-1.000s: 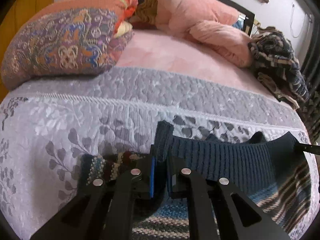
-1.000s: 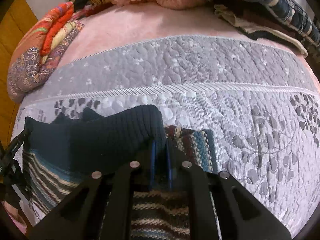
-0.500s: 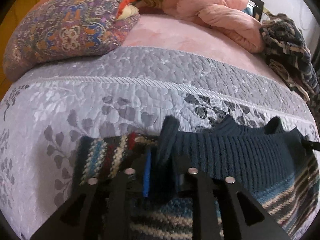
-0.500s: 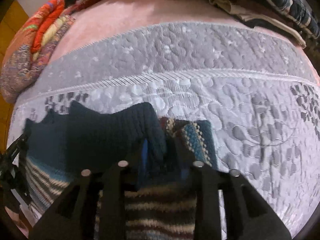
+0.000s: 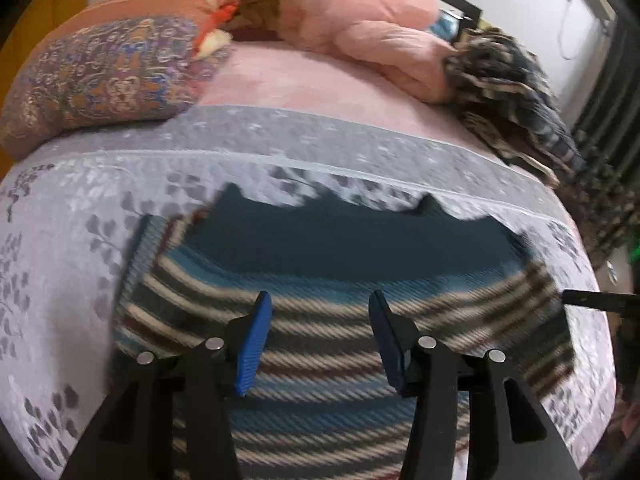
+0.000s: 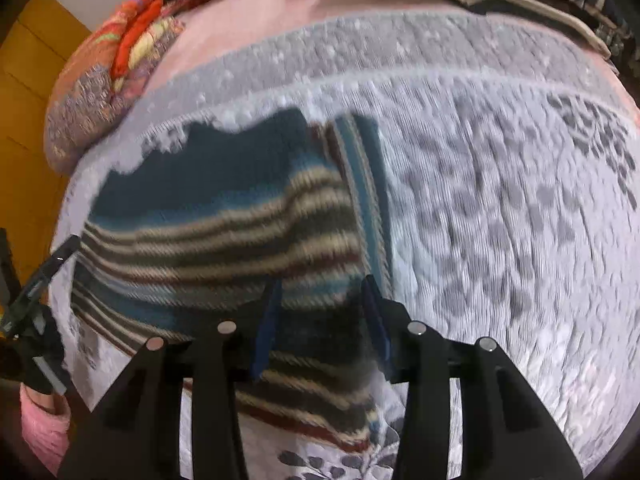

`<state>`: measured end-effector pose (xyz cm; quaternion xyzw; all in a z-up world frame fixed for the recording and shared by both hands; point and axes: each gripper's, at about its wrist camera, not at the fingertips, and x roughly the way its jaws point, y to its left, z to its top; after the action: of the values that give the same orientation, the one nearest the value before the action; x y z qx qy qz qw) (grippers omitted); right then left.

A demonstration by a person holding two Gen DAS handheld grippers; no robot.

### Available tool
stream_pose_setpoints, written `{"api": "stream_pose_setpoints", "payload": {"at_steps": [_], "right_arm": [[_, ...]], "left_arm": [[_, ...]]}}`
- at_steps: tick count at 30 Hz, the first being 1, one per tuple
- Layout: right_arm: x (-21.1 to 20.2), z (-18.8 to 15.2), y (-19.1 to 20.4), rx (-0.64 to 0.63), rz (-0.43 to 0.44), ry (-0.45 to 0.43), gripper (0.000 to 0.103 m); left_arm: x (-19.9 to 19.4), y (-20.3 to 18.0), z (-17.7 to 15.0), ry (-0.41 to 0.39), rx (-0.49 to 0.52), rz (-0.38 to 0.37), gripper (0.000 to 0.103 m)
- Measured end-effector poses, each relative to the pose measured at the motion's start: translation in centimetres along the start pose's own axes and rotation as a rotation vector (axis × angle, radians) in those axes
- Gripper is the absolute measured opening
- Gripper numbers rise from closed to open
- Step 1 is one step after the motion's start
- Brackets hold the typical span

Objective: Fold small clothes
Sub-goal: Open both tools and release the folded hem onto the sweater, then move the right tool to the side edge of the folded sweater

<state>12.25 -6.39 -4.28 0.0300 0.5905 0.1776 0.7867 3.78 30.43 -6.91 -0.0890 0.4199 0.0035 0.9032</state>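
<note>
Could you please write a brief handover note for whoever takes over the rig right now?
Left tongs: open, empty, above the striped sweater.
Right tongs: open, empty, above the sweater's right part.
The sweater lies on the grey quilt, navy ribbed band at the far edge, one narrow striped part turned along each side.
Done: a fold is laid and released.
Left: probably further folds and smoothing.

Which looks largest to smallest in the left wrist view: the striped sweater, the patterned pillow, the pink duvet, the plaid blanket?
1. striped sweater, though it lies nearest the camera
2. patterned pillow and pink duvet: too alike to rank
3. plaid blanket
</note>
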Motion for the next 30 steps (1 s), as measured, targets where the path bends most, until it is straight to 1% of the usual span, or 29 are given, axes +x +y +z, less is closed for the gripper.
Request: {"api": "stream_pose_setpoints", "payload": {"at_steps": [1, 2, 5, 6, 8, 10, 12, 14, 18, 23, 30], "right_arm": [[0.5, -0.4, -0.1, -0.006, -0.002, 0.013, 0.035], [0.8, -0.6, -0.3, -0.004, 0.002, 0.022, 0.025], [0.4, -1.1, -0.7, 0.011, 0.031, 0.008, 0.013], [-0.3, -1.1, -0.8, 0.016, 0.050, -0.011, 0.012], [-2.0, -1.0, -0.9, 0.018, 0.086, -0.064, 0.012], [-3.3, -1.2, -0.8, 0.017, 0.109, -0.096, 0.012], [-3.1, -1.4, -1.1, 0.015, 0.086, -0.085, 0.012], [-1.9, -1.7, -1.6, 0.020, 0.050, -0.053, 0.012], [0.5, -2.0, -2.9, 0.062, 0.037, -0.018, 0.012], [2.2, -2.6, -3.3, 0.076, 0.027, -0.017, 0.012], [2.9, -2.6, -3.6, 0.084, 0.022, -0.028, 0.013]], "left_arm": [[0.2, -0.7, -0.4, 0.009, 0.008, -0.010, 0.052], [0.4, -1.2, -0.6, 0.014, 0.014, -0.013, 0.052], [1.2, -2.2, -1.5, 0.031, 0.032, -0.013, 0.053], [1.7, -2.2, -1.7, 0.042, 0.027, -0.013, 0.053], [2.6, -2.3, -2.2, 0.065, 0.018, -0.012, 0.053], [3.2, -2.0, -2.6, 0.078, 0.015, -0.004, 0.053], [4.1, -1.6, -3.0, 0.096, 0.007, -0.001, 0.052], [4.3, -1.5, -3.3, 0.090, 0.008, -0.005, 0.052], [4.4, -1.4, -3.4, 0.089, 0.008, -0.011, 0.052], [4.4, -1.4, -3.5, 0.083, 0.015, -0.009, 0.053], [4.4, -1.4, -3.8, 0.065, 0.008, -0.005, 0.053]]}}
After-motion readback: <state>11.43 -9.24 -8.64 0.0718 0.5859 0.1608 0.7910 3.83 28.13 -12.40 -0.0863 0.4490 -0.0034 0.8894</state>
